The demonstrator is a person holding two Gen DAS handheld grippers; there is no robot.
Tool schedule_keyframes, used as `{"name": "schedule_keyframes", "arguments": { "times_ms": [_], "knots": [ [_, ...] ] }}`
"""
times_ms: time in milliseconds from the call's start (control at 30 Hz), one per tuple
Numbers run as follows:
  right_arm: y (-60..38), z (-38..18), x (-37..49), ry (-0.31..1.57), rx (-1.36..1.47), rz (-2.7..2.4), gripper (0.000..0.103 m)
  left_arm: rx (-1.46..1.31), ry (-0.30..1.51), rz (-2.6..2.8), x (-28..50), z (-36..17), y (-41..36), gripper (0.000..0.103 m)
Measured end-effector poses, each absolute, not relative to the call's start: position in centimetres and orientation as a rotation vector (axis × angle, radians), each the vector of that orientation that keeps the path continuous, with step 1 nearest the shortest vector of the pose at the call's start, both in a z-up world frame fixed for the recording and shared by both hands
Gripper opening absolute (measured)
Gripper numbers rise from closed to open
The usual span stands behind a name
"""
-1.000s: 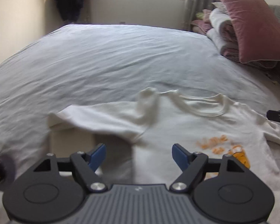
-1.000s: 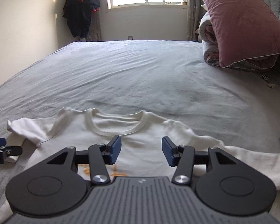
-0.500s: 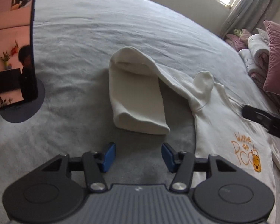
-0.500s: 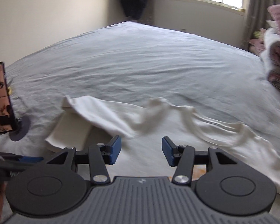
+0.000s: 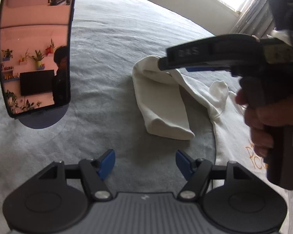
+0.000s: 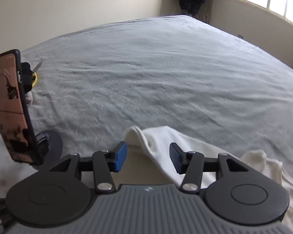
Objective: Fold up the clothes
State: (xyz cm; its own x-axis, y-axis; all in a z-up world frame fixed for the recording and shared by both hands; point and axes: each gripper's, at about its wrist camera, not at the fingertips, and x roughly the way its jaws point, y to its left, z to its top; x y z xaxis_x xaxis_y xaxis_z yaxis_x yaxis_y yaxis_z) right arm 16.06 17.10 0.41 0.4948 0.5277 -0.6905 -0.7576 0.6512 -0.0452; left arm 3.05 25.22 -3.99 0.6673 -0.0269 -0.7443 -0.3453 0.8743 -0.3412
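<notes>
White shirt is spread on the grey bed, its sleeve doubled over. Both our grippers are wide open and empty: left gripper short of the cuff, right gripper straddling the sleeve's bend. We'd pinch both layers low before pulling it flat.

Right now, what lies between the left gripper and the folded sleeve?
In the left wrist view, only bare grey bedsheet lies between the open left gripper and the folded sleeve.

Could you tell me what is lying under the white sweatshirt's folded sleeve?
The sleeve rests on the grey bedsheet, doubled over itself. Whatever lies between its layers is covered.
</notes>
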Motion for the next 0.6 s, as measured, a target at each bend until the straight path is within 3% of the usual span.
{"name": "schedule_keyframes", "arguments": {
  "times_ms": [33, 100, 167, 200, 267, 300, 600],
  "knots": [
    [17.6, 0.2, 16.3, 0.685, -0.378, 0.801, 0.052, -0.494, 0.827, 0.189, 3.1, -4.0, 25.3, 0.07],
    [18.0, -0.3, 16.5, 0.678, -0.399, 0.818, 0.042, -0.504, 0.823, 0.191, 3.1, -4.0, 25.5, 0.07],
    [17.8, -0.9, 16.7, 0.675, -0.416, 0.827, 0.014, -0.511, 0.817, 0.193, 3.2, -4.0, 25.6, 0.07],
    [17.5, -1.3, 16.8, 0.673, -0.419, 0.826, 0.011, -0.514, 0.814, 0.194, 3.2, -4.0, 25.6, 0.068],
    [15.8, -1.7, 17.1, 0.677, -0.359, 0.842, 0.007, -0.518, 0.803, 0.186, 3.3, -3.9, 25.7, 0.065],
    [14.7, -1.9, 17.2, 0.677, -0.321, 0.848, 0.007, -0.516, 0.798, 0.165, 3.3, -3.8, 25.7, 0.058],
    [5.9, -3.6, 15.4, 0.59, -0.077, 0.823, 0.006, -0.73, 0.722, -0.006, 4.6, -3.3, 25.1, 0.059]
  ]
}}
